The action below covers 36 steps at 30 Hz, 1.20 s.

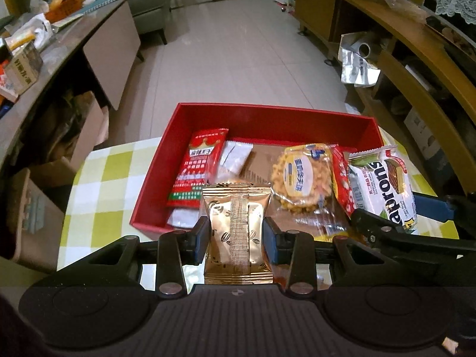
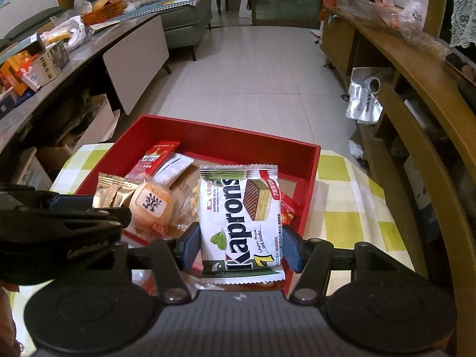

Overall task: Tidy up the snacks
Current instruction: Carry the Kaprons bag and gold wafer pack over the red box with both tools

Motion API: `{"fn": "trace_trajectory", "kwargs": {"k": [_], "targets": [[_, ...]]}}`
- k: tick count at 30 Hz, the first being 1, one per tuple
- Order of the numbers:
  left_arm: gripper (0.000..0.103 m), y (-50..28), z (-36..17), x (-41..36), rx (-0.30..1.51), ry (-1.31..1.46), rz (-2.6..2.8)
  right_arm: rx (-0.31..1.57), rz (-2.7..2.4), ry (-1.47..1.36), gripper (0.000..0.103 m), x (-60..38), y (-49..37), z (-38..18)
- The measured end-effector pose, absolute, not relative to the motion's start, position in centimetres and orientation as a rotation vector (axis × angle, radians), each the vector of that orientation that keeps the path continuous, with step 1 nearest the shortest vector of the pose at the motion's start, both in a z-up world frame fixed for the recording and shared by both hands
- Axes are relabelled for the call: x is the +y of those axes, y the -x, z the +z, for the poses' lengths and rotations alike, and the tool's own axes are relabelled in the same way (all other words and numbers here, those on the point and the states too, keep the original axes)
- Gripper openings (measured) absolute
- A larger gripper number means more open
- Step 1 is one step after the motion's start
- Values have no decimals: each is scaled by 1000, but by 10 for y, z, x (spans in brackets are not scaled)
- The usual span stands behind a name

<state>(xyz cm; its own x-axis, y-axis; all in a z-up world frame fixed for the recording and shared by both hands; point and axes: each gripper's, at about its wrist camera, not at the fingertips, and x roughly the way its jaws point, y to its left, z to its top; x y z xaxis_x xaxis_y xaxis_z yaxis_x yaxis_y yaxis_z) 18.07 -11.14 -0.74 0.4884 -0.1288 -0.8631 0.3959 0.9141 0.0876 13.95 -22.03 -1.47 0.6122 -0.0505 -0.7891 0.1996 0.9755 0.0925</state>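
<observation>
A red box (image 1: 267,116) (image 2: 214,136) sits on a yellow-checked tablecloth (image 1: 98,184). Inside lie a red snack packet (image 1: 199,166), a white sachet (image 1: 233,157) and a round yellow cracker pack (image 1: 303,175). My left gripper (image 1: 237,235) is shut on a gold foil packet (image 1: 238,232) above the box's near edge. My right gripper (image 2: 240,247) is shut on a white Kaprons wafer pack (image 2: 241,223) over the box's right side. Each gripper shows in the other's view: the right one with the wafer pack (image 1: 380,187), the left one with the gold packet (image 2: 114,192).
A long sideboard (image 1: 44,68) with clutter stands on the left, with cardboard boxes (image 1: 29,208) below it. A wooden shelf unit (image 1: 422,68) runs along the right. Tiled floor (image 1: 238,47) lies beyond the table. A grey sofa (image 2: 184,15) stands at the back.
</observation>
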Motion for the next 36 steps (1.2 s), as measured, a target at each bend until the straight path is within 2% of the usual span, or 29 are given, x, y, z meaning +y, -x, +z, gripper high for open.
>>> {"fn": "trace_trajectory", "kwargs": {"k": [16,36], "targets": [[46,-218,-23,-122,1016,-289,-283,874,-151,-179,65,-229,-175,-27],[47,-227,-33,-125,1027,-306,-255,885,-162,-156,65,-227,-186,-39]]}}
